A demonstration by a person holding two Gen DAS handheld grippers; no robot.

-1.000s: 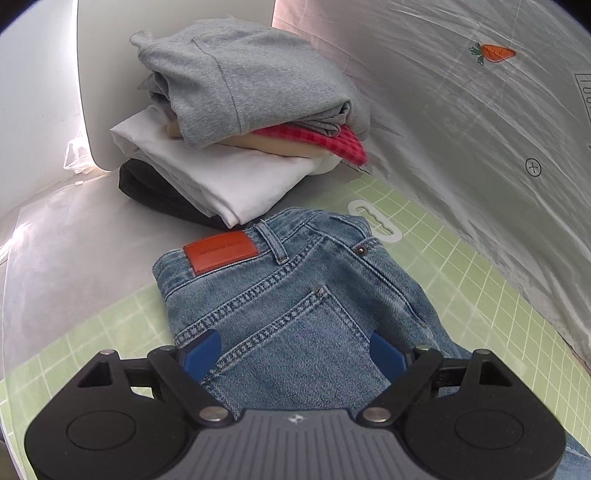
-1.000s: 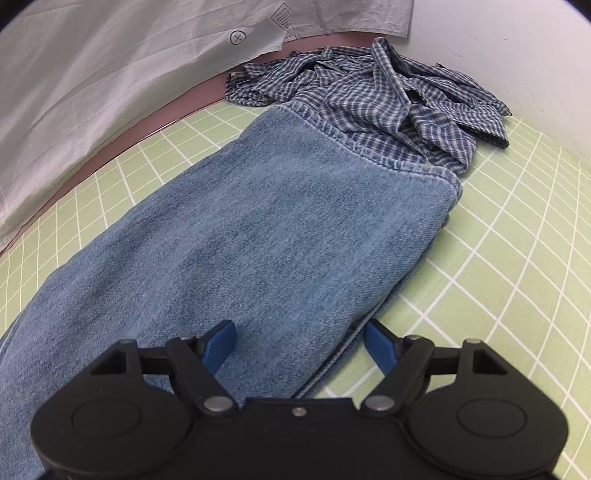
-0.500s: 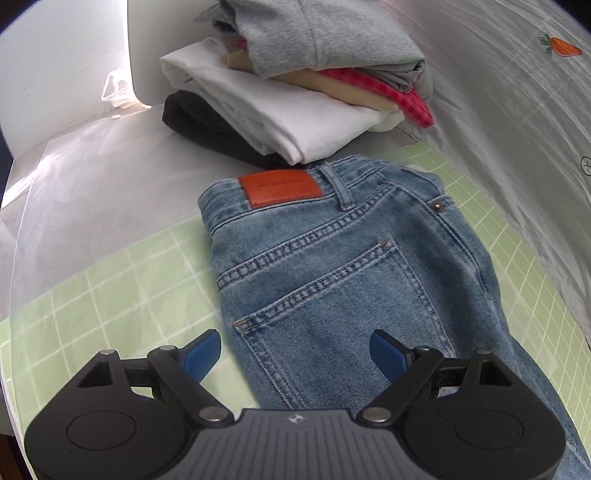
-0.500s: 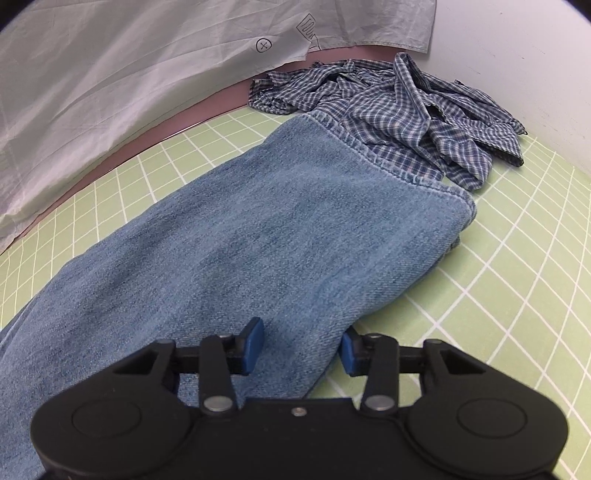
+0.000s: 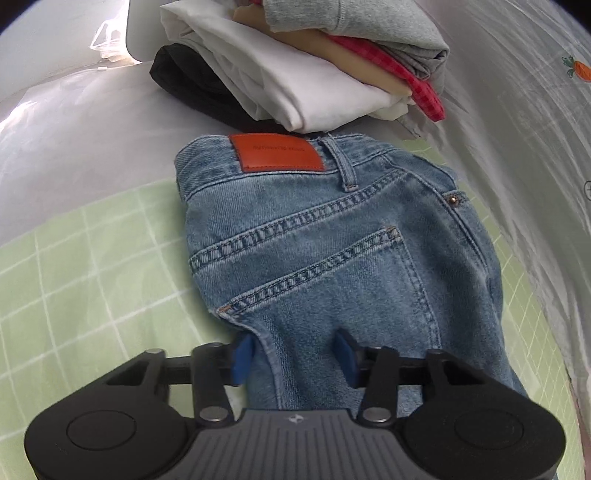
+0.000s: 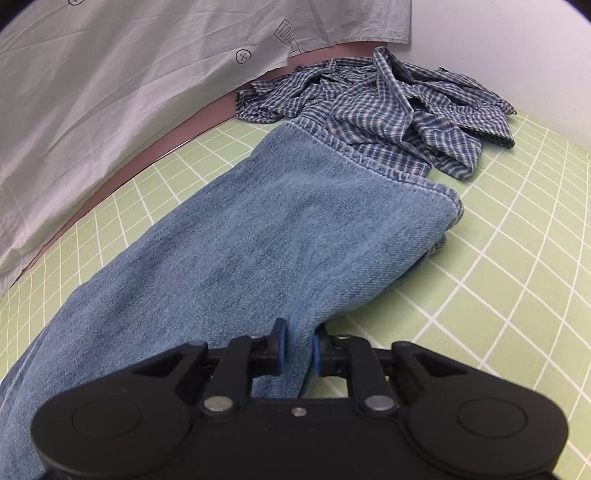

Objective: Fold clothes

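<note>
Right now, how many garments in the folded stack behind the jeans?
5 visible: black at the bottom, white above it, beige, red checked, grey on top. More may be hidden inside.

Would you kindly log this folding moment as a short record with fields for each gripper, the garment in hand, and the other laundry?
garment: jeans, lying flat on the green grid mat, back pocket up
left gripper: part closed, straddling the jeans' near edge below the pocket
right gripper: shut on the jeans' leg edge
folded stack: beyond the waistband
plaid shirt: crumpled, at the leg hems
</note>
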